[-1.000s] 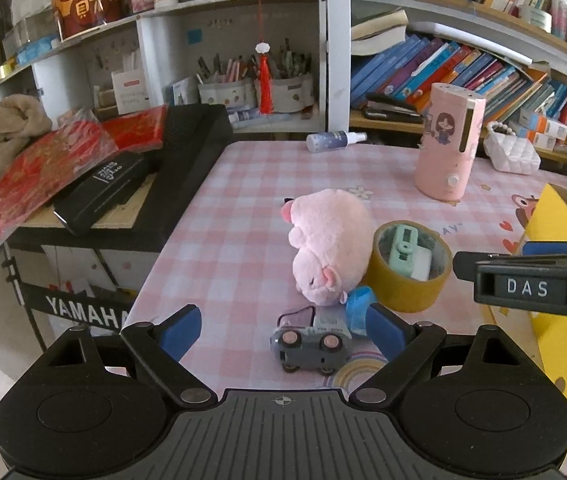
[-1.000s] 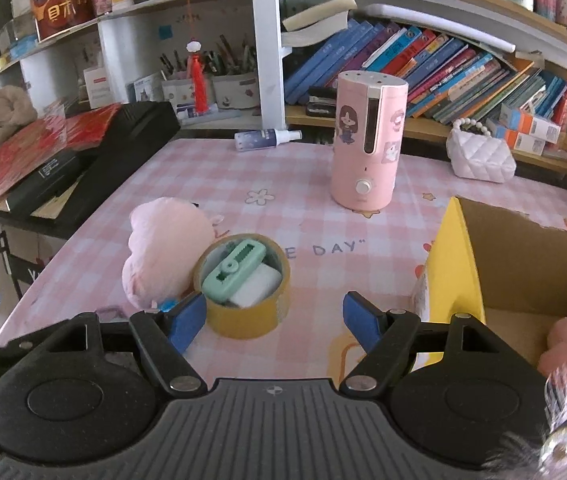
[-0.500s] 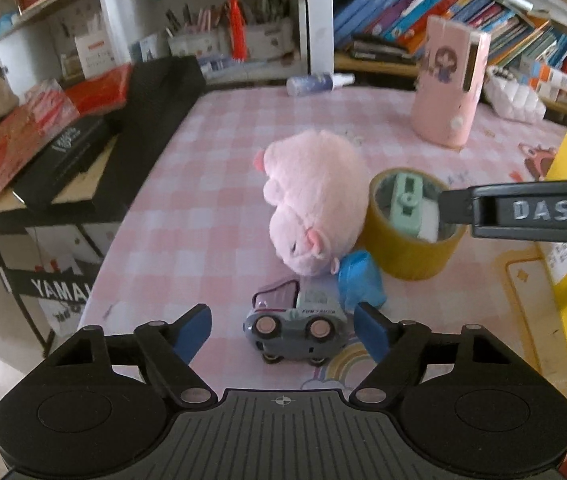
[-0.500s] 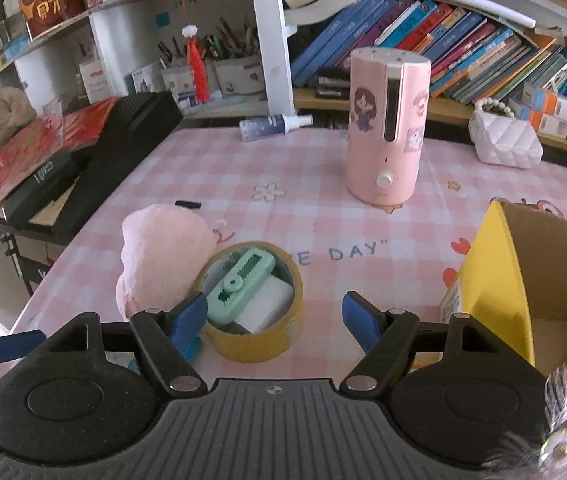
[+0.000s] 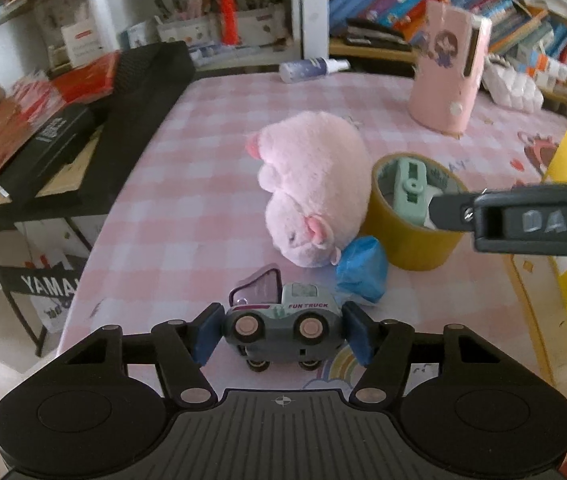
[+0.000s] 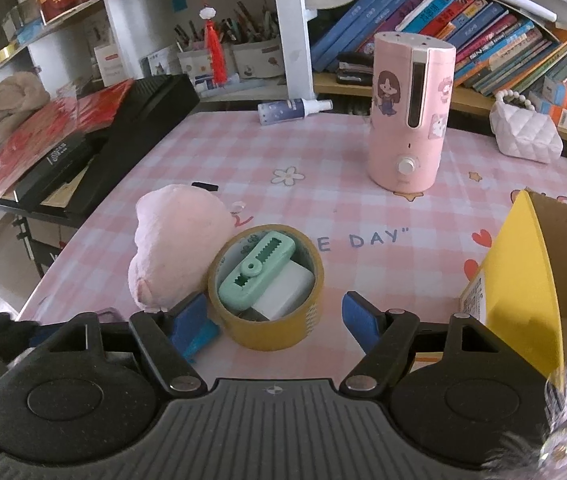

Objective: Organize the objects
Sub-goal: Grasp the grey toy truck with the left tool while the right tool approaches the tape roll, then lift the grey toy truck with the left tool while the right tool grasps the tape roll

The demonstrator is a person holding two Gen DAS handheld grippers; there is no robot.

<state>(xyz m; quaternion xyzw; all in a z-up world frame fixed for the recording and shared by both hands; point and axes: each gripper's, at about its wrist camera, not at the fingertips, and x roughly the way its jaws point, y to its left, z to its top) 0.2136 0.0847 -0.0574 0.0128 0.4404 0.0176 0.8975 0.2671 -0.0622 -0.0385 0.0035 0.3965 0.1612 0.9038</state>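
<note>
At the lower centre of the left wrist view, the left tool (image 5: 282, 334) grips the toy truck (image 5: 283, 326) between its blue pads on the table (image 5: 211, 184). The right tool (image 6: 277, 320) stands wide around the yellow tape roll (image 6: 269, 286), beside the pink plush (image 6: 175, 246).

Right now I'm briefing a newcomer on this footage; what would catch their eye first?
The pink plush pig lying mid-table, touching the yellow tape roll that holds a mint green gadget. Nearer, the left gripper brackets a small toy truck, and a tall pink humidifier stands behind.
</note>
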